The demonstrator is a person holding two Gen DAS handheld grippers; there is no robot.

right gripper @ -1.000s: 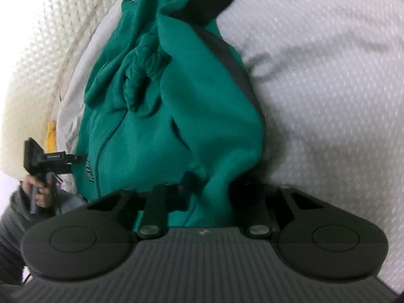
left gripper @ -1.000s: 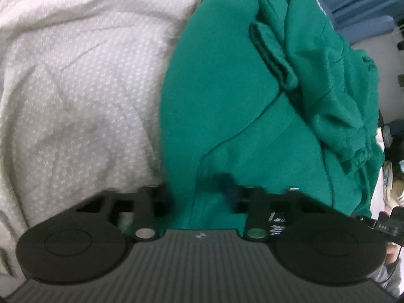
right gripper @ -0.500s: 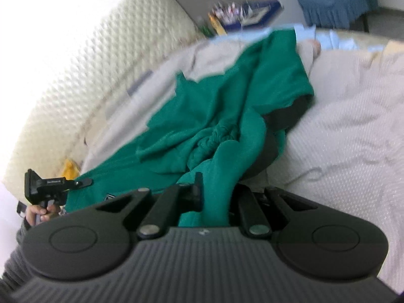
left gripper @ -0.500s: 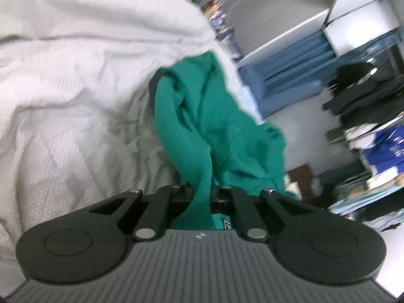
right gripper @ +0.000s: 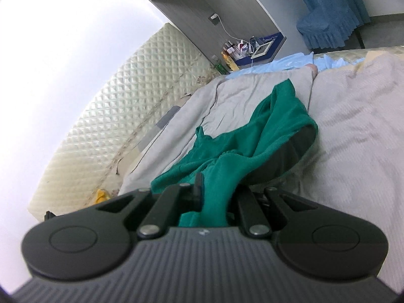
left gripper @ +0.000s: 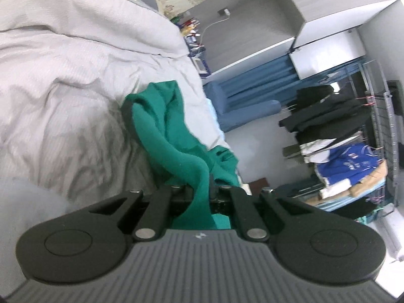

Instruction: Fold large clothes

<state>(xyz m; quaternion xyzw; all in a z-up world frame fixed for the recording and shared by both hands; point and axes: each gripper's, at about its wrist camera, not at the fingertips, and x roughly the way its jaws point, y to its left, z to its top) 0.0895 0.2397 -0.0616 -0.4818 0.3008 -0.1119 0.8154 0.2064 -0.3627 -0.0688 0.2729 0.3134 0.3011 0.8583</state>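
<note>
Two hand-held grippers lifted a green garment off a bed, at the start of a fold.

The left hand-held gripper was clamped on a thick roll of the green fleece garment, and the right hand-held gripper was clamped on another bunch of the same cloth. Ahead of each, the garment sagged in soft, heavy folds down to the bed, its far part resting rumpled on the pale grey, faintly ribbed quilt. A dark lining showed under one edge. It looked like the pick-up and spread step; the next move probably called for drawing the two grips apart to pull the cloth flat. A quilted cream headboard stood beyond.
</note>
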